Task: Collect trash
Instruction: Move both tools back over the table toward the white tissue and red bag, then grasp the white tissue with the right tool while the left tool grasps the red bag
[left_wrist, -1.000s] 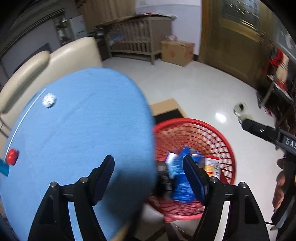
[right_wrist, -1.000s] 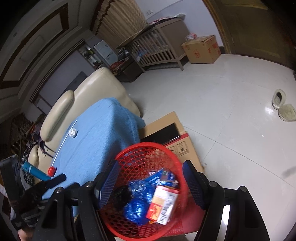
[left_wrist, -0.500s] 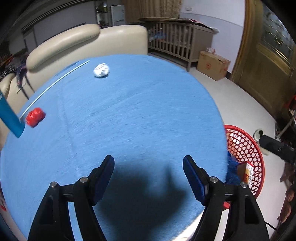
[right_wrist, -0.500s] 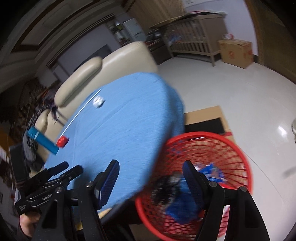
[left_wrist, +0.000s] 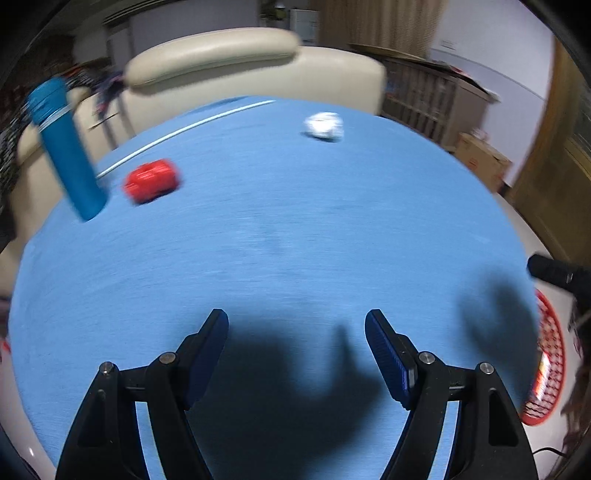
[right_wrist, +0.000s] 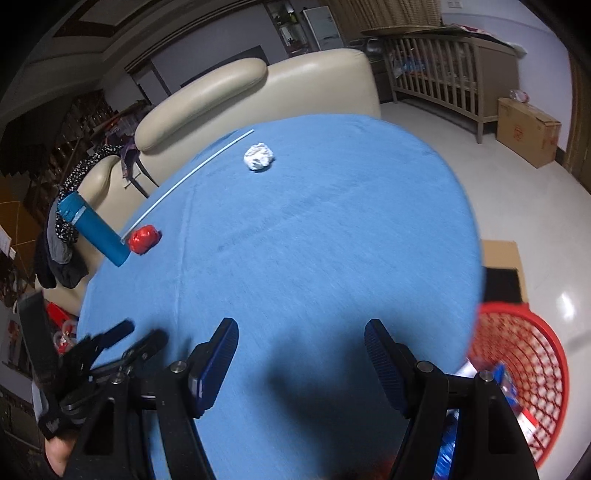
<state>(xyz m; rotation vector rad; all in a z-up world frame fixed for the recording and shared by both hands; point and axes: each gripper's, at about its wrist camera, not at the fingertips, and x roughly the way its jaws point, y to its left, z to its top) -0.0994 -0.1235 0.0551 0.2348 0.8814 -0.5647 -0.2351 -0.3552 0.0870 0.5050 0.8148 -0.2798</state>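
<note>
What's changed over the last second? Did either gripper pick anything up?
Both grippers swung away from the red mesh basket to over the blue-clothed round table. The left gripper and right gripper kept their jaws open and empty. The crumpled white paper ball, red wad, blue bottle and white straw lie unmoved.

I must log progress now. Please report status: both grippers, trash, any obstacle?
Left gripper open, empty. Right gripper open, empty. White paper ball, red wad on blue table. Path clear.

Cream sofa (right_wrist: 258, 96), wooden crib (right_wrist: 450, 66), glossy white floor (right_wrist: 517, 192)
</note>
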